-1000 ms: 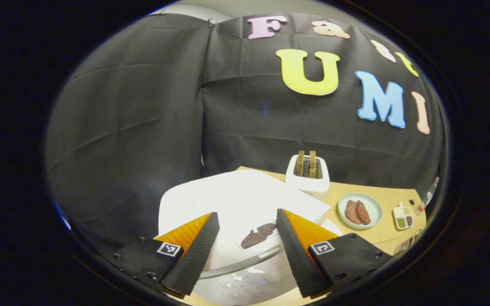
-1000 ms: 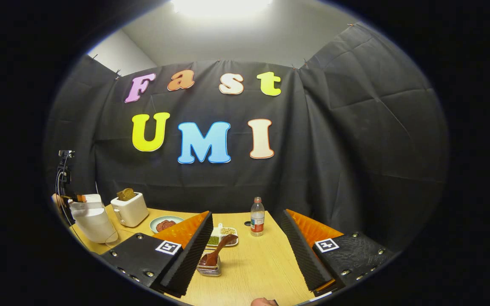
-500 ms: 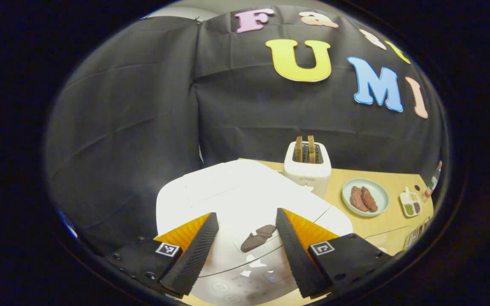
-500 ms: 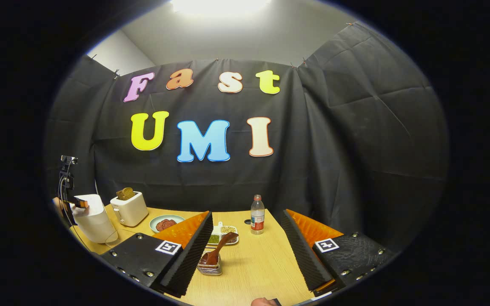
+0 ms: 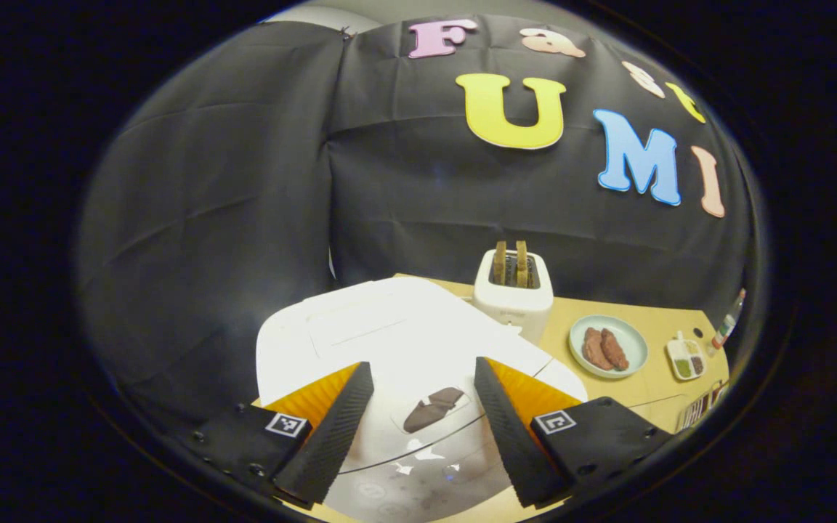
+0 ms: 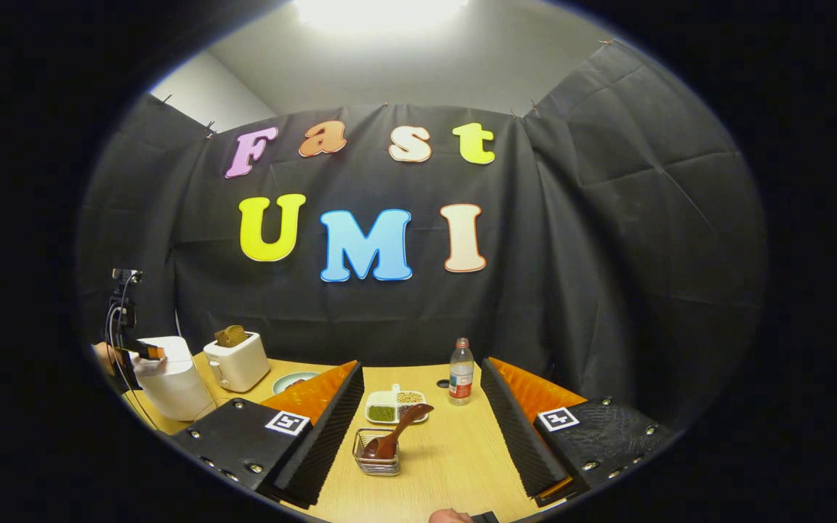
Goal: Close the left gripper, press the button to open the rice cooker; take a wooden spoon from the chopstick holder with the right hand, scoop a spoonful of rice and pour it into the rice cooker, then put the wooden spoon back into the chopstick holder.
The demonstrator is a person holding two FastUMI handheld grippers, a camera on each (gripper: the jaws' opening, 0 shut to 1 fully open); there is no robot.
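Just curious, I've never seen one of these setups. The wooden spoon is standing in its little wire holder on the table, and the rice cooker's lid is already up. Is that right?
Not quite. The wooden spoon does stand in the wire chopstick holder on the table, as the right gripper view shows. But the left gripper view shows the rice cooker with its lid down, not up; the left gripper hangs open above it.

No readable text: the bottle [image 6: 461,371] label and rice cooker [image 5: 389,341] panel markings are too small.
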